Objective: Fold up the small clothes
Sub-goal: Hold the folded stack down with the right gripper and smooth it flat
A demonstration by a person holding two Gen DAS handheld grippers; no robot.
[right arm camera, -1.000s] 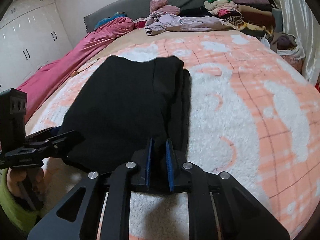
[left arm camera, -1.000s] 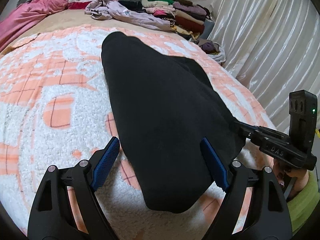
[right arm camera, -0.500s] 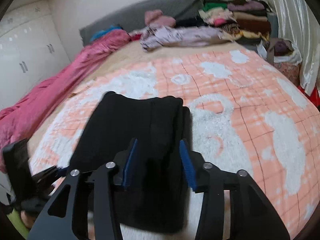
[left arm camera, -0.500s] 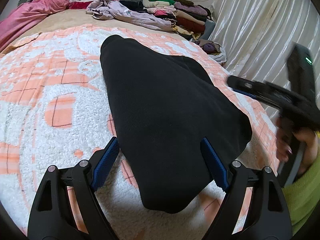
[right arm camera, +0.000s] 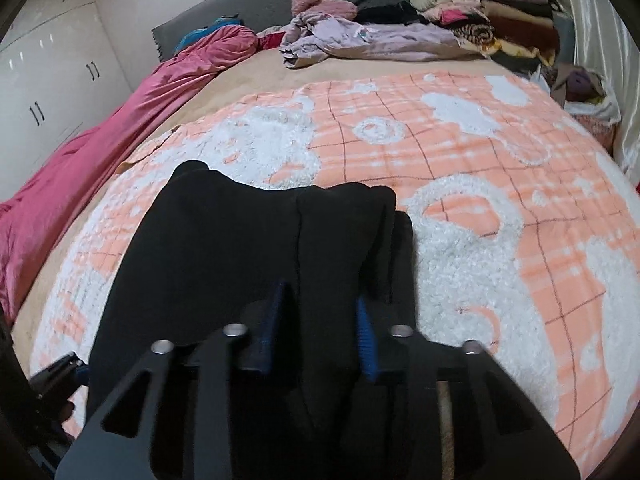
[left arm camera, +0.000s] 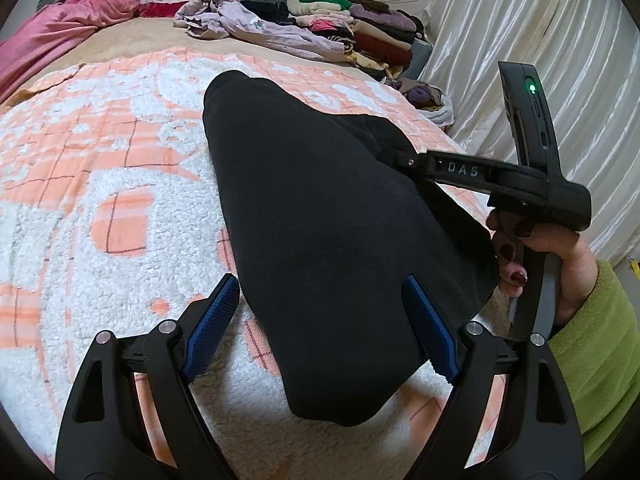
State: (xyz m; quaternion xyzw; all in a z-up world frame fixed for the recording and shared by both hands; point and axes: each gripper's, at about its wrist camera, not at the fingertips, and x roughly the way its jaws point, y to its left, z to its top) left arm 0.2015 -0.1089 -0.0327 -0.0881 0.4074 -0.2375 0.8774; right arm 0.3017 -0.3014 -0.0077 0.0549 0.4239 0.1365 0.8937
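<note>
Left wrist view shows the left tool with its jaws wide apart, hovering low over the near end of the black garment; its blue pads stand on both sides of the cloth without pressing it. The garment lies folded on the orange and white blanket on the bed. On the right a hand in a green sleeve holds the right tool. In the right wrist view its jaws are closing around a raised fold of the black cloth, which sits between the pads. Farther back are a lilac garment, a pile of folded clothes and a pink cover.
</note>
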